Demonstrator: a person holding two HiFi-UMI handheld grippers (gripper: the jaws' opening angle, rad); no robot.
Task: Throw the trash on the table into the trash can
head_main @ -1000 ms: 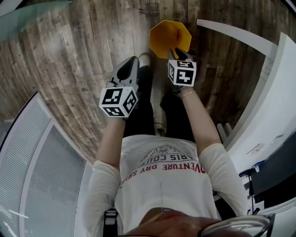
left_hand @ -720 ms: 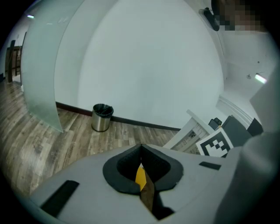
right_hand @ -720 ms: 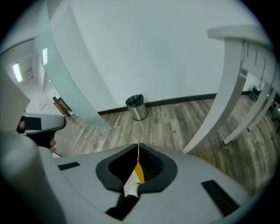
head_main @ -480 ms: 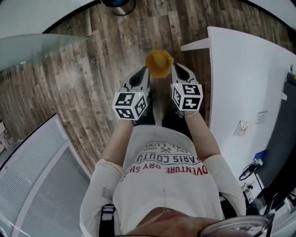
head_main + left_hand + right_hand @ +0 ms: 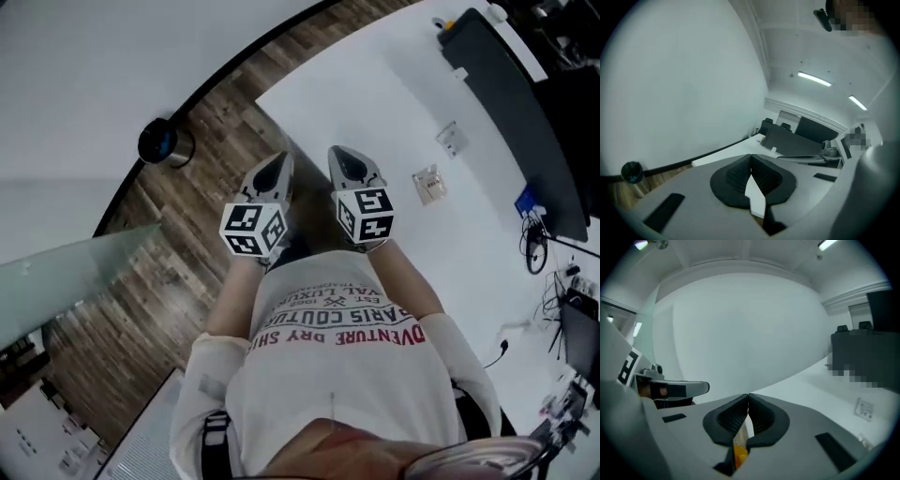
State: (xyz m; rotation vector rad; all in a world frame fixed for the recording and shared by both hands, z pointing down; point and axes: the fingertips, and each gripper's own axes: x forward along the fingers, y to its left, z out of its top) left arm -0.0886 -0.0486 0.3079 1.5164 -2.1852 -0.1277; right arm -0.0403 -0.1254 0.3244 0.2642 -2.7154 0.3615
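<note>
- Over the table (image 5: 375, 94) edge, head view: we have raised left gripper (image 5: 274, 169) and right gripper (image 5: 349, 159); the drop seems done, and a scrap (image 5: 428, 184) waits ahead.
- Left gripper view: jaws together, empty.
- Right gripper view: jaws together, empty; yellow can (image 5: 739, 453) below.

the person wears a white t-shirt (image 5: 328, 394) with red and dark lettering and sleeves ending near the elbows. beyond the t-shirt, the grey left tool (image 5: 277, 167) and right tool (image 5: 345, 159) each carry black ribbed pads (image 5: 733, 176) and a cube (image 5: 253, 230) of black-and-white square markers.
</note>
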